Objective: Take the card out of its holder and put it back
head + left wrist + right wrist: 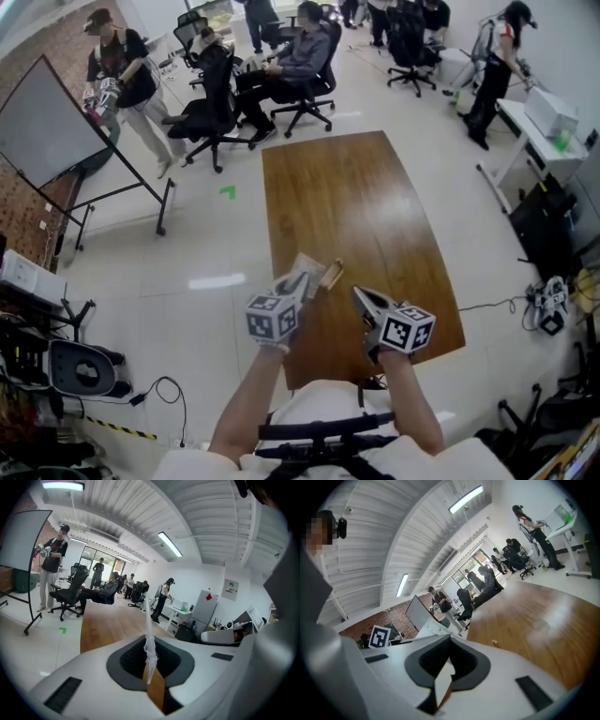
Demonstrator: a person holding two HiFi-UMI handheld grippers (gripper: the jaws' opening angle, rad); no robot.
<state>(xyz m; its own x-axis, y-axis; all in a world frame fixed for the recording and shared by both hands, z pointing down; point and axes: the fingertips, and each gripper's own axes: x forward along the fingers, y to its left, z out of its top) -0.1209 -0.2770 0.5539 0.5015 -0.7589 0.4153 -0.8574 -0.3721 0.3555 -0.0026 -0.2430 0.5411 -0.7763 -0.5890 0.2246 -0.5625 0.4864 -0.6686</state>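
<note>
Above the near end of the brown wooden table (356, 197), my left gripper (302, 287) is shut on a thin clear card holder (306, 273). In the left gripper view the holder (148, 620) stands edge-on, rising from between the pads of the left gripper (149, 645). A tan card-like piece (330, 274) shows at the holder's right edge; I cannot tell whether it sits inside. My right gripper (358, 294) hovers just right of it, shut, with nothing between its fingers. The right gripper view shows the right gripper (450, 640) with its jaws together and nothing in them.
A whiteboard on a wheeled stand (56, 131) is at the far left. Office chairs (211, 112) and seated and standing people are beyond the table's far end. A white desk (539, 131) and cables (548, 305) lie to the right. A small tan bit (494, 642) lies on the table.
</note>
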